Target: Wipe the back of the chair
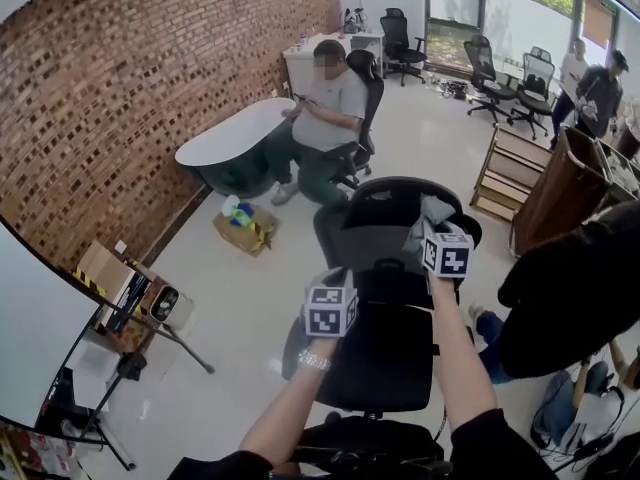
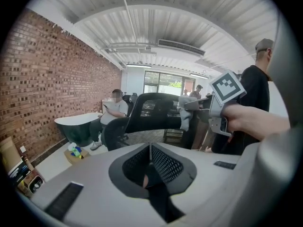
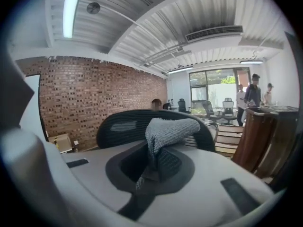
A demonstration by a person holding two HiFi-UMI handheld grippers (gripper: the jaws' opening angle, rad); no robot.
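1. A brick wall [image 1: 150, 88] runs along the left. Below it a curved white-topped surface [image 1: 235, 128] stands, and a cardboard box [image 1: 246, 230] sits on the floor near it.
2. A seated person [image 1: 325, 118] is on an office chair beside that surface, well behind the work.
3. The left hand-held gripper [image 2: 150, 148] has its jaws pressed together with nothing between them. In the head view it is held low at the left side of the chair, below the backrest's top edge.
4. The black mesh office chair [image 1: 395, 218] stands in the middle of the floor, its back turned toward the camera and its curved top rim uppermost.
5. The right hand-held gripper [image 3: 155, 154] is clamped on a grey cloth [image 3: 170, 129]. The cloth's free end folds over and lies at the top right edge of the backrest.
6. A wooden shelf unit [image 1: 505, 173] stands further right, and a person in black clothing [image 1: 570, 288] is at the frame's right edge.
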